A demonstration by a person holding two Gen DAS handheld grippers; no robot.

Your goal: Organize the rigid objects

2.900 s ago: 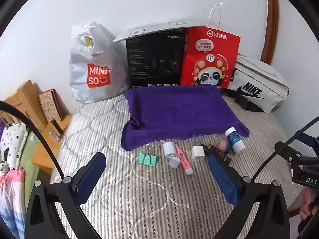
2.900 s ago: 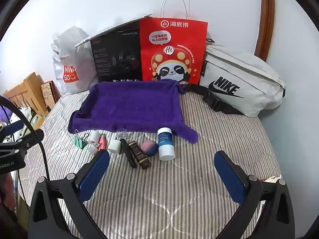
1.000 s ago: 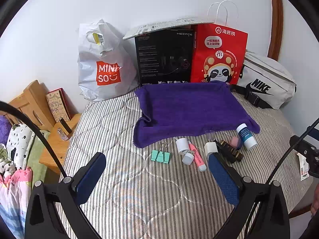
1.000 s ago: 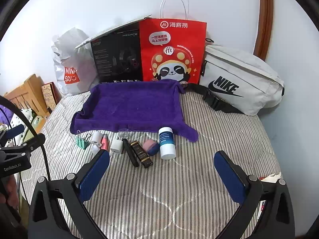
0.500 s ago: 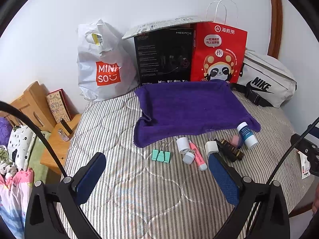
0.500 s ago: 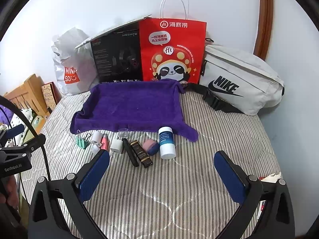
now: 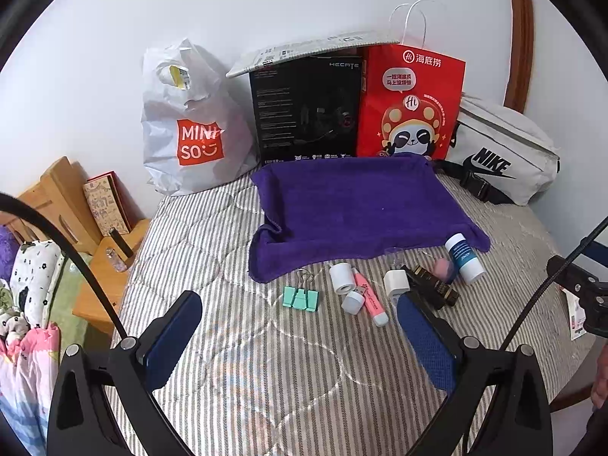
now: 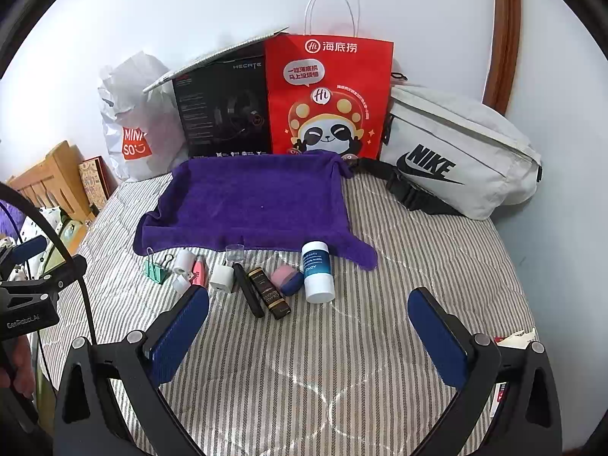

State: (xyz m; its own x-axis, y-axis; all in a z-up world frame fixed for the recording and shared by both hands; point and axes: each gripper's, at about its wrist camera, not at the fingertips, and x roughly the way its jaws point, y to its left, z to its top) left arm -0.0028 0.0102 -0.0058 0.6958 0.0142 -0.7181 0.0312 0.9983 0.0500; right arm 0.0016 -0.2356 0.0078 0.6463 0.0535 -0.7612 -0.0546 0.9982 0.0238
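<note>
Left wrist view: left gripper [image 7: 300, 336] hangs above the striped quilt [image 7: 266, 361], fingers wide apart, nothing between the blue pads [image 7: 171, 334]. Purple towel [image 7: 357, 205] is spread flat further back on the bed. Small items lie in a row on the quilt just in front of the towel's near edge: green binder clip [image 7: 301, 298], white roll [image 7: 341, 283], pink highlighter [image 7: 370, 300] with a small white cap [image 7: 352, 301] touching it, white charger cube [image 7: 396, 283], dark brown tube [image 7: 435, 285], pink-and-blue sponge [image 7: 444, 269], white bottle with blue label [image 7: 464, 257] lying on its side against the towel's corner. Behind the towel, against the wall: white Miniso bag [image 7: 190, 125], black box [image 7: 307, 110], red panda bag [image 7: 412, 110], grey Nike bag [image 7: 501, 155]. Other gripper's frame pokes in at the right edge.

Right wrist view: right gripper [image 8: 307, 332] also has its fingers spread wide, empty, held over the quilt [image 8: 323, 361] nearer than the item row. Same row here, left to right: binder clip [image 8: 156, 269], white roll [image 8: 183, 260], highlighter [image 8: 198, 270], charger cube [image 8: 221, 280], black pen-like stick [image 8: 249, 294], brown tube [image 8: 269, 292], sponge [image 8: 287, 279], bottle [image 8: 318, 271]. A clear little cup [image 8: 235, 251] stands at the towel [image 8: 250, 201] edge behind the charger. Nothing sits on the towel. Left pad [image 8: 178, 332] overlaps the highlighter end of the row in the picture; contact can't be told.
</note>
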